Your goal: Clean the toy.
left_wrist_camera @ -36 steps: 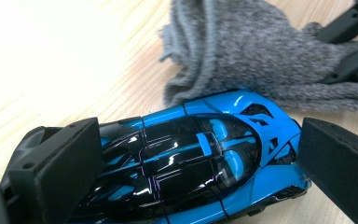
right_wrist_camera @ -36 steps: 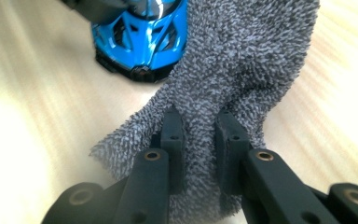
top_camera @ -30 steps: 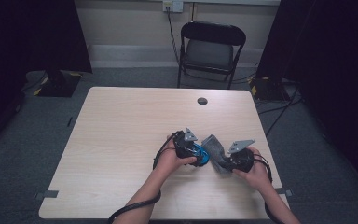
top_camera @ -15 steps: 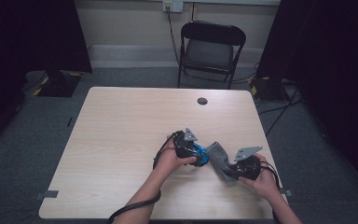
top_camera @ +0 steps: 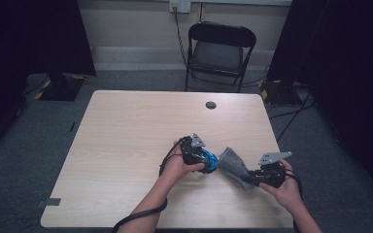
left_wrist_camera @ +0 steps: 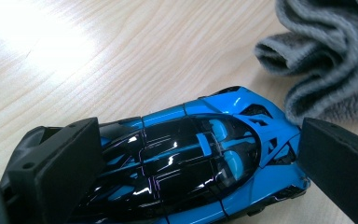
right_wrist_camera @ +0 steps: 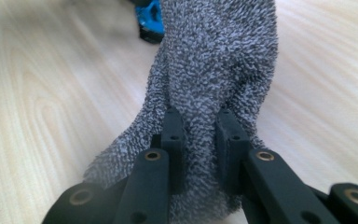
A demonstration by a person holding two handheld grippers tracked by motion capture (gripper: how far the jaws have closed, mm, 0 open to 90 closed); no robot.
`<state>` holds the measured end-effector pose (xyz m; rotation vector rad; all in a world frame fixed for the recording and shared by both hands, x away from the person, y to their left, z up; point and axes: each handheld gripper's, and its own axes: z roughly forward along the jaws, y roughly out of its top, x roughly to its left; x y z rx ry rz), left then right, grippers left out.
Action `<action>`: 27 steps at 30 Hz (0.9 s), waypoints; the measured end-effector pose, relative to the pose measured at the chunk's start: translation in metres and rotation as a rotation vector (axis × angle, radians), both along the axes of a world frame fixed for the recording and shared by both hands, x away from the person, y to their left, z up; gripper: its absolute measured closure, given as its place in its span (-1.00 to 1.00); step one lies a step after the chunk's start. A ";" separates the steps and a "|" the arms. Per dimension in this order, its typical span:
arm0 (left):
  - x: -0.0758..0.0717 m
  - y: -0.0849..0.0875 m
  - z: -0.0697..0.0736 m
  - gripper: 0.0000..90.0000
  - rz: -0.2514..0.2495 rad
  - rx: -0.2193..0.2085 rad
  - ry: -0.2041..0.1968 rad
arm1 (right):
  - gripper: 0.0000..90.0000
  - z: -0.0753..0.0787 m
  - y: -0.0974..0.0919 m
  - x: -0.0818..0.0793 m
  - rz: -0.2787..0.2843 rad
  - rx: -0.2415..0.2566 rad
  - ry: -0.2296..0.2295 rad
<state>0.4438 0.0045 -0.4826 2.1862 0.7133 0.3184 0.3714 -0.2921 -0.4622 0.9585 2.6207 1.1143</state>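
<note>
Near desk (top_camera: 126,145) front edge: left gripper (left_wrist_camera: 200,163) jaws clamping blue toy car (left_wrist_camera: 186,158), right gripper (right_wrist_camera: 199,140) jaws pinching grey cloth (right_wrist_camera: 214,70), now drawn rightward off car toward right edge, likely wiping done.

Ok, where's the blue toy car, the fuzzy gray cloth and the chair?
toy car (left_wrist_camera: 205,154): left gripper view, on its dark glossy roof.
cloth (right_wrist_camera: 219,60): right gripper view, on the fuzzy middle above the gripper.
chair (top_camera: 218,56): high view, on its seat, beyond the table.
</note>
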 end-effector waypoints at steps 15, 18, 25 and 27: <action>0.000 0.000 0.000 -1.00 -0.005 0.001 0.003 | 0.70 0.025 0.007 0.055 -0.139 0.023 -0.074; 0.000 0.000 0.000 -1.00 -0.008 0.005 -0.002 | 0.70 0.026 0.015 0.067 -0.131 0.013 -0.072; 0.000 0.000 0.000 -1.00 -0.009 0.004 -0.005 | 0.70 0.019 0.042 0.092 -0.106 -0.023 -0.066; 0.000 0.000 0.000 -1.00 -0.010 0.003 -0.006 | 0.70 0.016 0.049 0.098 -0.102 -0.027 -0.069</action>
